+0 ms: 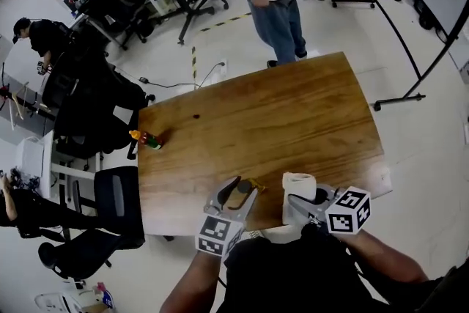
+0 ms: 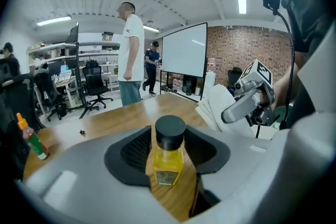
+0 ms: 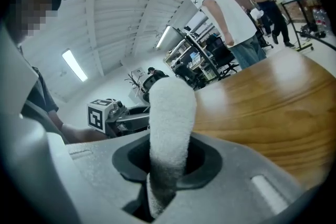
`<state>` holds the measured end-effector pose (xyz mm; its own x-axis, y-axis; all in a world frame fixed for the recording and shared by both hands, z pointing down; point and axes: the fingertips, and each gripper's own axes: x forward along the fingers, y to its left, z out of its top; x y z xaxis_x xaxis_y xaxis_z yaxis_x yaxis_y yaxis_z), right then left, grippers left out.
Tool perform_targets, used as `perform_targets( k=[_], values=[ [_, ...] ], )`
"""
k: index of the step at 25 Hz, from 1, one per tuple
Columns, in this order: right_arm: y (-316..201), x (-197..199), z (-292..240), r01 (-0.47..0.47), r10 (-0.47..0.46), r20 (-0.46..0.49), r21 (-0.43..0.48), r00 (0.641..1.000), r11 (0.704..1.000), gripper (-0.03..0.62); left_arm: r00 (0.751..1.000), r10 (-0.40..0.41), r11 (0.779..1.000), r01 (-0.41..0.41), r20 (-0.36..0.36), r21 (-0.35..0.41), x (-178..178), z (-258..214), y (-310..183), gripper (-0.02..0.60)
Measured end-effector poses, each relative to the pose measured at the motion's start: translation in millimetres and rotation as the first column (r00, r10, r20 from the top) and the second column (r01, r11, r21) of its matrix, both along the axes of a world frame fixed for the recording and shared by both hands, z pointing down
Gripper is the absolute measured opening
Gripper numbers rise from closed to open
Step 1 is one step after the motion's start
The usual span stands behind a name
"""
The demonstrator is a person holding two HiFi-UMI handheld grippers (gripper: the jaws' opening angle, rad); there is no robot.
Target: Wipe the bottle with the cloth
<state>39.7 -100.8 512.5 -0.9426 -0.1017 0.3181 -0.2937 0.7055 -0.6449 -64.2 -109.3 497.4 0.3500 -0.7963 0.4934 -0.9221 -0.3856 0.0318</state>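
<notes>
A small bottle point(image 1: 248, 188) of yellow liquid with a black cap stands upright on the wooden table point(image 1: 278, 113) near its front edge. My left gripper point(image 1: 242, 193) is open around it: in the left gripper view the bottle point(image 2: 167, 161) stands between the black pads with a gap on each side of it, and the left gripper point(image 2: 169, 147) does not press on it. My right gripper point(image 1: 304, 196) is shut on a rolled white cloth point(image 1: 298, 182), just right of the bottle. In the right gripper view the cloth point(image 3: 169, 118) stands up out of the right gripper point(image 3: 168, 161).
A small sauce bottle with an orange cap point(image 1: 146, 139) lies near the table's left edge. A small dark speck point(image 1: 196, 115) sits further back. A person in jeans point(image 1: 278, 4) stands at the far edge. Office chairs point(image 1: 110, 201) crowd the left side.
</notes>
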Motion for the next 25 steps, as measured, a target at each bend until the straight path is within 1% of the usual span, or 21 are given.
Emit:
perform_targets(
  k=[1, 2, 5, 7, 10, 13, 15, 17, 20, 23, 25],
  values=[
    [1, -1, 1, -0.016, 0.017, 0.002, -0.004, 1.000, 1.000, 0.072, 1.000, 0.024, 1.000, -0.024, -0.005, 0.005, 0, 0, 0, 0.189],
    [1, -3, 1, -0.030, 0.030, 0.004, -0.007, 1.000, 1.000, 0.072, 0.999, 0.052, 0.999, -0.052, -0.012, 0.016, 0, 0, 1, 0.181],
    [2, -12, 2, -0.053, 0.053, 0.008, -0.024, 0.999, 0.998, 0.072, 0.988, 0.148, 0.988, -0.146, -0.043, 0.050, 0, -3, 10, 0.179],
    [2, -20, 4, -0.052, 0.054, 0.024, -0.056, 0.998, 0.997, 0.072, 0.973, 0.222, 0.973, -0.217, -0.066, 0.079, -4, -3, 19, 0.179],
    [5, -40, 7, 0.010, 0.003, 0.086, -0.149, 0.996, 0.989, 0.072, 0.946, 0.313, 0.946, -0.301, -0.089, 0.123, -12, -3, 32, 0.178],
    [9, -72, 9, 0.124, -0.078, 0.187, -0.247, 0.979, 0.961, 0.072, 0.922, 0.375, 0.923, -0.361, -0.098, 0.135, -16, -3, 37, 0.176],
    [8, -93, 8, 0.179, -0.121, 0.222, -0.268, 0.968, 0.947, 0.072, 0.909, 0.405, 0.911, -0.390, -0.098, 0.136, -15, -3, 37, 0.176],
    [4, -109, 8, 0.219, -0.157, 0.226, -0.286, 0.961, 0.933, 0.072, 0.899, 0.426, 0.901, -0.412, -0.100, 0.138, -12, -4, 36, 0.176],
    [-3, -121, 12, 0.265, -0.204, 0.216, -0.308, 0.955, 0.914, 0.072, 0.896, 0.431, 0.898, -0.413, -0.111, 0.151, -14, -8, 32, 0.176],
    [-12, -120, 22, 0.269, -0.214, 0.198, -0.316, 0.956, 0.910, 0.072, 0.891, 0.444, 0.891, -0.426, -0.099, 0.158, -14, -10, 29, 0.176],
    [-17, -116, 36, 0.255, -0.216, 0.153, -0.311, 0.964, 0.916, 0.072, 0.889, 0.447, 0.889, -0.430, -0.097, 0.158, -11, -12, 28, 0.176]
  ],
)
